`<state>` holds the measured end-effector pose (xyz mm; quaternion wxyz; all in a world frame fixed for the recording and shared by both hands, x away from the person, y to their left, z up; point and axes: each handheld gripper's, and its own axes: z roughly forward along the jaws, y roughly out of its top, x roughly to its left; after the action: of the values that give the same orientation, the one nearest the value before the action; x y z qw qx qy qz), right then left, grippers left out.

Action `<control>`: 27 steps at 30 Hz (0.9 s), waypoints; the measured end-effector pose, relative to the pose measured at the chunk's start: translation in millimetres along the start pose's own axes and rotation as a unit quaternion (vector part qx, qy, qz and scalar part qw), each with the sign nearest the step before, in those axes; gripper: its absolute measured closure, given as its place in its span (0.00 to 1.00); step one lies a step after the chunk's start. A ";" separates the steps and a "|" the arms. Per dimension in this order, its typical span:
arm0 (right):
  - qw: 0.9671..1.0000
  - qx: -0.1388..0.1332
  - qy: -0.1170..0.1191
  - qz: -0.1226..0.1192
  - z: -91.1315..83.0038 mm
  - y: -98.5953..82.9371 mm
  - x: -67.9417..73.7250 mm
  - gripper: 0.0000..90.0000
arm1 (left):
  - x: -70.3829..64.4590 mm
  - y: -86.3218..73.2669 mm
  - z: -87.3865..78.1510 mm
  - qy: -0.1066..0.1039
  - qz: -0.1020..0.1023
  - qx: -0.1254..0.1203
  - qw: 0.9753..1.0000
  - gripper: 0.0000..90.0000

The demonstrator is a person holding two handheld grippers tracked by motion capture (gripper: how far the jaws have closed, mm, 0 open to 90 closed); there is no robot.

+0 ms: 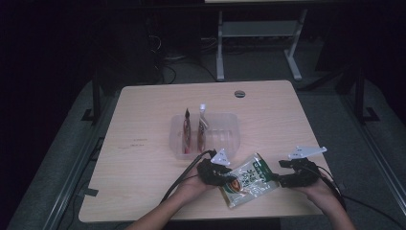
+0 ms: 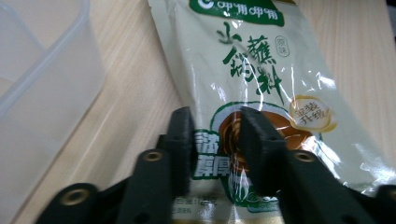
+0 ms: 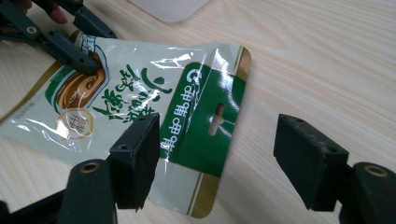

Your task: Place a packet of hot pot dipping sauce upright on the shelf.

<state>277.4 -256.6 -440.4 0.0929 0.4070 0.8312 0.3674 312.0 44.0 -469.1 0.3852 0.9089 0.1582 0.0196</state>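
Note:
A white and green sauce packet [image 1: 249, 179] [image 2: 252, 60] [image 3: 140, 93] lies flat near the table's front edge. My left gripper [image 1: 230, 179] [image 2: 217, 126] sits on its lower end with the jaws drawn close together and a narrow strip of the packet pinched between them. It also appears in the right gripper view as the left gripper [image 3: 91, 46]. My right gripper [image 1: 280, 172] [image 3: 217, 135] is open at the packet's green header end. One of its jaws is over the header and the other over bare wood.
A clear plastic container [image 1: 225, 143] [image 2: 46, 84] [image 3: 168, 9] stands mid-table just behind the packet. Two sachets [image 1: 187, 132] [image 1: 202, 129] stand upright in its left part. Bare wood lies on either side. The table's front edge is close under both hands.

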 end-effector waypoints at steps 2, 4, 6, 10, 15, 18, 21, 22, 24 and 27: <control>1.000 0.000 -0.001 -0.001 0.0 0.1 -0.4 0.35 | -0.9 0.5 0.8 -0.004 0.002 0.000 1.000 0.85; 1.000 0.000 -0.001 -0.001 0.0 0.3 -0.3 0.35 | -2.1 1.0 1.9 -0.012 0.004 0.001 1.000 0.92; 1.000 0.002 -0.001 -0.002 -0.3 0.7 0.3 0.35 | -4.3 1.9 3.4 -0.014 0.005 0.000 1.000 0.95; 1.000 0.000 0.000 -0.002 0.5 0.5 -0.3 0.35 | -3.4 1.8 2.8 -0.022 0.002 -0.004 1.000 0.99; 1.000 -0.001 0.002 0.002 -1.3 0.1 -1.7 0.34 | 0.4 -0.4 0.6 -0.040 -0.015 -0.019 0.999 1.00; 1.000 -0.008 0.013 0.009 -2.7 -0.5 -2.5 0.33 | 2.7 -2.4 -1.9 -0.051 -0.022 -0.029 0.998 1.00; 1.000 -0.016 0.023 0.013 -4.7 -0.2 -3.8 0.33 | 3.2 -2.1 -8.5 -0.060 -0.025 -0.044 0.997 1.00; 0.999 -0.019 0.027 0.012 -5.3 0.0 -4.2 0.33 | 3.5 -1.4 -12.1 -0.057 -0.019 -0.044 0.997 1.00; 0.999 -0.024 0.034 0.011 -6.1 0.9 -4.3 0.33 | 3.2 0.1 -19.8 -0.057 -0.013 -0.049 0.997 1.00; 0.998 -0.028 0.048 0.009 -7.1 2.7 -3.3 0.32 | 1.9 1.3 -33.4 -0.059 -0.007 -0.055 0.997 1.00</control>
<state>278.0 -261.9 -434.0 0.0612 0.3935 0.8203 0.4104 308.9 66.9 -445.0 0.4435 0.8847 0.1406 -0.0280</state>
